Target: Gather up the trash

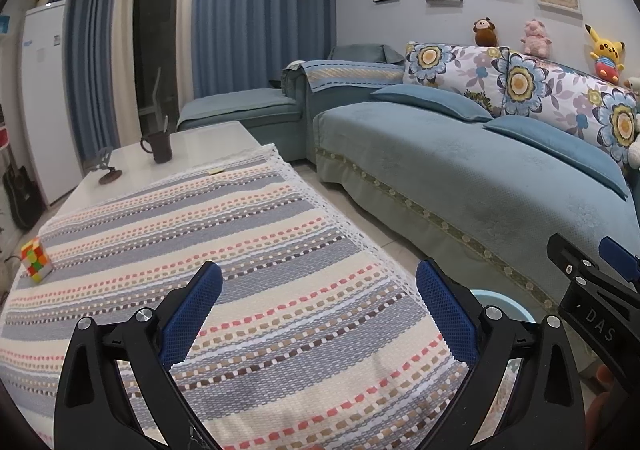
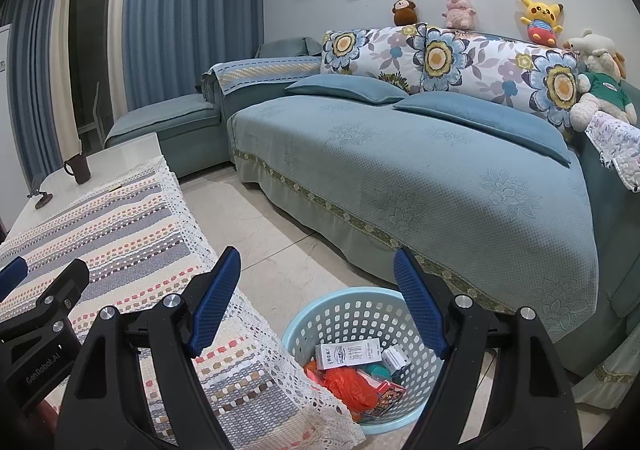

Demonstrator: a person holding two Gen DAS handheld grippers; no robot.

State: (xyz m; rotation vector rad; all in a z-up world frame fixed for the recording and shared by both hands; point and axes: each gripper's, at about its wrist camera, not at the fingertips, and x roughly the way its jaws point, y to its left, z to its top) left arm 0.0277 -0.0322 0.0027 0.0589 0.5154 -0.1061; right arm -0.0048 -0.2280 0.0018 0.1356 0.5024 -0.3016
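The trash [image 2: 352, 378] lies in the basket [image 2: 304, 318] on the floor beside the surface [image 2: 132, 234]. It looks light and crinkly; pinch an edge. Both grippers [image 1: 320, 314] [image 2: 320, 302] have fingers wide, holding nothing.

basket [image 1: 516, 310] mostly hidden behind left gripper finger, small yellowish scrap [image 1: 215, 171] on table too small to identify

A round, light blue plastic basket [image 2: 320, 322] with rows of holes in its wall stood upright on the pale tiled floor, just beside the corner of the cloth-covered table. Inside lay a white carton with printed text [image 2: 347, 355], a smaller white box [image 2: 395, 358], crumpled orange-red plastic [image 2: 350, 389] and a flat red packet [image 2: 386, 396], piled loosely together at the bottom.
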